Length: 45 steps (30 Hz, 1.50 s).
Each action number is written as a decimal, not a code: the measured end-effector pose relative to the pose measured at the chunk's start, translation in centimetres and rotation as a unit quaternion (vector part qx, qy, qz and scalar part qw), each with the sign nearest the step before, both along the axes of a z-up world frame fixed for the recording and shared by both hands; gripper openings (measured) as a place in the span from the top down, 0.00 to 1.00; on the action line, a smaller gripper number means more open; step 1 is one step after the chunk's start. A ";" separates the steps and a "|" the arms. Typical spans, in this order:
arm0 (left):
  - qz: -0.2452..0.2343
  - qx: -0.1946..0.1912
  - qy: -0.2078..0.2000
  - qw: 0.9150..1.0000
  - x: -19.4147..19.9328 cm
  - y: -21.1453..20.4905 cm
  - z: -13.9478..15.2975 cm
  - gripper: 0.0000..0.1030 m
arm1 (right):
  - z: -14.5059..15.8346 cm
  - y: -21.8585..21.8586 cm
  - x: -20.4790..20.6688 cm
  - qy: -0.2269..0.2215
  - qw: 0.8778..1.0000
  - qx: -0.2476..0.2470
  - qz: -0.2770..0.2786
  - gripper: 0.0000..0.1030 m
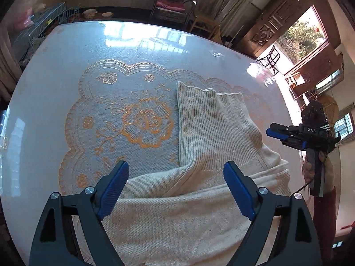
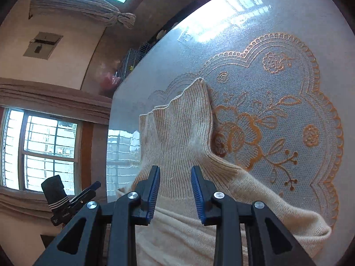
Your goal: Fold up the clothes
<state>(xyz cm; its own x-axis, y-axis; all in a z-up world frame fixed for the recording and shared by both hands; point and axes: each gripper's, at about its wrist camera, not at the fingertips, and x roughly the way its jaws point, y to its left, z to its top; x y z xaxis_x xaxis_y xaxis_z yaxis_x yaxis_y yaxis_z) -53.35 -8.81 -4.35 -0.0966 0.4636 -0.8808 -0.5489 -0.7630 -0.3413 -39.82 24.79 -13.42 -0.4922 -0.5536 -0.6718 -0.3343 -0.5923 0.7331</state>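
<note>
Soft, limp knit sweater (image 1: 213, 133); best pinched at ribbed hem. Left gripper (image 1: 176, 188) spread wide, empty; right gripper (image 2: 175, 190) narrowly apart, empty.

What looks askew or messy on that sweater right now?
The cream sweater lies bunched, not flat: its ribbed turtleneck collar is splayed with a wavy edge, and a sleeve is folded loosely across the body. Nothing looks spilled or damaged.
</note>
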 end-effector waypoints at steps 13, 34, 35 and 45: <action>-0.010 -0.029 -0.056 0.998 -5.1 5.7 -5.5 0.13 | -4.3 2.5 -6.3 -0.010 1.000 -0.009 0.008 0.71; -0.018 -0.006 -0.085 0.996 -4.9 10.6 -7.9 0.89 | -3.8 -4.3 -9.3 0.002 0.990 0.101 0.095 0.95; -0.020 -0.007 -0.079 0.997 -4.7 10.8 -8.0 0.90 | -3.6 -4.5 -9.3 0.006 0.990 0.103 0.093 0.95; -0.040 0.031 -0.002 0.999 -0.8 10.4 -4.4 0.92 | -0.9 -5.0 -7.4 0.058 0.989 0.098 0.090 0.95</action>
<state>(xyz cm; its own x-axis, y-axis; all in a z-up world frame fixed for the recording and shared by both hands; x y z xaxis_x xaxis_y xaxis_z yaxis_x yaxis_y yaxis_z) -54.19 1.60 -8.79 -0.0544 0.5226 -0.8508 -0.6055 -0.6948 -0.3881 -47.17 19.76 -14.31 -0.4767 -0.5049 -0.7196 -0.1306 -0.7689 0.6259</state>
